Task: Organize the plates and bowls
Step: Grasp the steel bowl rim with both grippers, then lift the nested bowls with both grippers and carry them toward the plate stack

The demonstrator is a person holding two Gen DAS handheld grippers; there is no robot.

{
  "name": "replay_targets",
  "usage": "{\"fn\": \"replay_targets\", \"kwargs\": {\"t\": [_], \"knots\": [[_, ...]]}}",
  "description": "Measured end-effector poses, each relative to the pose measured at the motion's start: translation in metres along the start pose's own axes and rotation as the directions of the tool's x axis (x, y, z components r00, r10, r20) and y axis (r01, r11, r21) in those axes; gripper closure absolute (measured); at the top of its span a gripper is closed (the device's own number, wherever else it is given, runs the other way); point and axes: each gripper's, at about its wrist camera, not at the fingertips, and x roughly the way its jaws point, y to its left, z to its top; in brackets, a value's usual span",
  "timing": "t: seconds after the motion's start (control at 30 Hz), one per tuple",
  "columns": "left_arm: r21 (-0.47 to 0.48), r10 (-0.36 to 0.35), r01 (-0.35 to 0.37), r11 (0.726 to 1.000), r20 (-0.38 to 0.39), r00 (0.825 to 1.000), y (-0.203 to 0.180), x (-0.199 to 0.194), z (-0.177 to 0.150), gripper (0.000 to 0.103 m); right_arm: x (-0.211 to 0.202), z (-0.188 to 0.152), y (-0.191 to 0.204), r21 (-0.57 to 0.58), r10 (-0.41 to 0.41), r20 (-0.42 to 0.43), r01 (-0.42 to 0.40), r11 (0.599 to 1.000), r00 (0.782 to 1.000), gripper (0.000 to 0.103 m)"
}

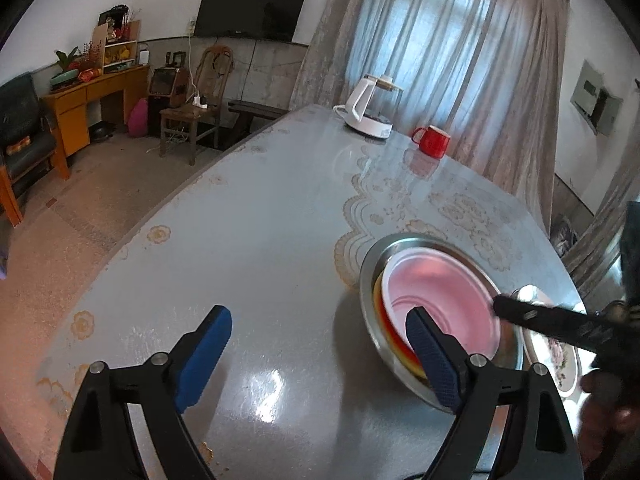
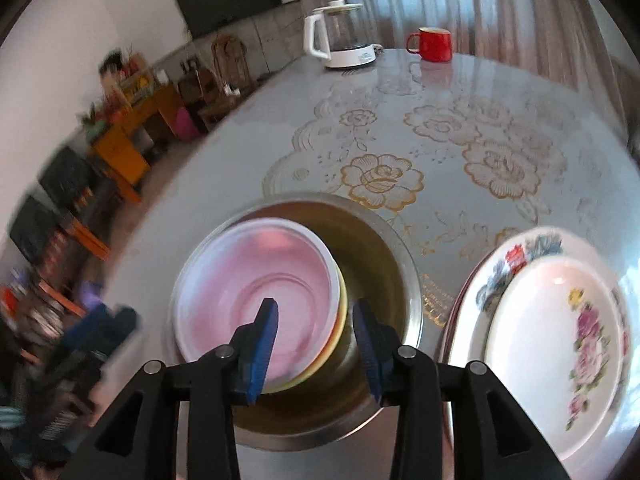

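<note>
Two grippers up, both spread wide, neither holding anything.

Left gripper (image 1: pixel 320 354): blue pads far apart, bare table (image 1: pixel 248 248) between them. Steel basin (image 1: pixel 370 280) off past the right fingertip (image 1: pixel 428 354), that pad overlapping the basin's near rim in view (contact or just above: cannot tell).

Right gripper (image 2: pixel 314 340): jaws parted about halfway, straddling the near-right edge of the pink bowl (image 2: pixel 256 292). Left finger (image 2: pixel 262 344) over the bowl's inside, right finger (image 2: pixel 370 344) outside it, over the basin's inner wall. Not closed on the rim, gap visible on both sides. Same gripper seen from the left wrist as a dark bar coming in from the right, tip at the bowl's far rim.

Pink bowl: mouth up, tilted, leaning on the left side of the steel basin (image 2: pixel 392 248), nested on a yellowish bowl (image 2: pixel 340 320) (only its edge shows, red-orange band under it in the left view). Round, so no long axis to call.

Flowered plates (image 2: pixel 552 344): stacked flat, face up, right of the right finger, just beside the basin.

Far ahead of both fingertips: white kettle (image 2: pixel 340 36) and red mug (image 2: pixel 434 44), upright, handles to the left, near each other.

Right view motion-blurred at left edge.
</note>
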Motion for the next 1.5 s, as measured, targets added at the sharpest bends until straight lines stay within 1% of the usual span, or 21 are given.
{"fn": "replay_targets", "kwargs": {"t": [0.13,0.27,0.43,0.57,0.63,0.73,0.8,0.87,0.93,0.97,1.03,1.1,1.17,1.27,1.5], "knots": [[0.006,-0.022,0.023,1.0,-0.036,0.999,0.001,0.01,-0.002,0.014,-0.019,-0.007,-0.02,0.09,0.005,0.045,-0.009,0.996,0.999,0.064],[0.049,-0.01,0.013,0.999,-0.063,0.998,-0.008,0.021,-0.002,0.014,-0.027,-0.016,-0.036,0.145,0.018,0.038,-0.024,0.989,0.999,0.064],[0.066,0.006,-0.002,0.998,-0.063,0.998,-0.013,0.029,0.003,0.013,-0.023,-0.027,-0.039,0.142,0.032,-0.005,-0.031,0.989,0.999,0.064],[0.055,-0.016,0.02,0.998,-0.074,0.997,-0.014,0.031,0.005,0.013,-0.013,-0.036,-0.035,0.137,0.065,-0.034,-0.059,0.989,0.997,0.064],[0.035,-0.019,0.021,0.999,-0.053,0.998,-0.009,0.025,0.006,0.013,-0.009,-0.038,-0.033,0.134,0.066,-0.043,-0.06,0.989,0.997,0.064],[0.006,-0.003,0.003,1.0,-0.023,1.0,0.001,0.017,0.01,0.013,-0.006,-0.043,-0.032,0.134,0.07,-0.048,-0.064,0.989,0.996,0.064],[0.015,0.008,-0.007,1.0,-0.035,0.999,0.002,0.02,0.011,0.013,-0.003,-0.042,-0.033,0.133,0.07,-0.038,-0.064,0.989,0.997,0.064],[0.045,0.016,-0.013,0.999,-0.062,0.998,0.0,0.026,0.011,0.013,-0.001,-0.041,-0.033,0.124,0.061,-0.034,-0.056,0.991,0.998,0.064],[0.063,-0.002,0.008,0.998,-0.085,0.996,-0.004,0.03,0.009,0.014,0.0,-0.042,-0.031,0.119,0.06,-0.025,-0.057,0.991,0.998,0.065],[0.072,-0.015,0.022,0.997,-0.094,0.995,-0.006,0.033,0.008,0.014,0.001,-0.042,-0.03,0.125,0.065,-0.025,-0.061,0.99,0.998,0.069],[0.089,-0.011,0.021,0.996,-0.102,0.995,-0.009,0.037,0.007,0.018,0.005,-0.041,-0.031,0.134,0.079,-0.02,-0.076,0.988,0.997,0.072],[0.107,-0.012,0.025,0.994,-0.116,0.993,-0.011,0.043,0.007,0.023,0.005,-0.04,-0.03,0.13,0.074,-0.014,-0.072,0.989,0.997,0.075],[0.103,-0.032,0.045,0.994,-0.12,0.992,-0.012,0.048,0.007,0.026,0.007,-0.039,-0.028,0.123,0.071,-0.009,-0.069,0.99,0.997,0.078],[0.097,-0.047,0.06,0.993,-0.132,0.99,-0.012,0.052,0.007,0.029,0.009,-0.039,-0.025,0.104,0.066,-0.01,-0.065,0.992,0.998,0.079],[0.135,-0.034,0.048,0.99,-0.109,0.993,-0.021,0.048,0.005,0.038,0.01,-0.037,-0.023,0.092,0.057,-0.016,-0.056,0.994,0.998,0.079]]}}
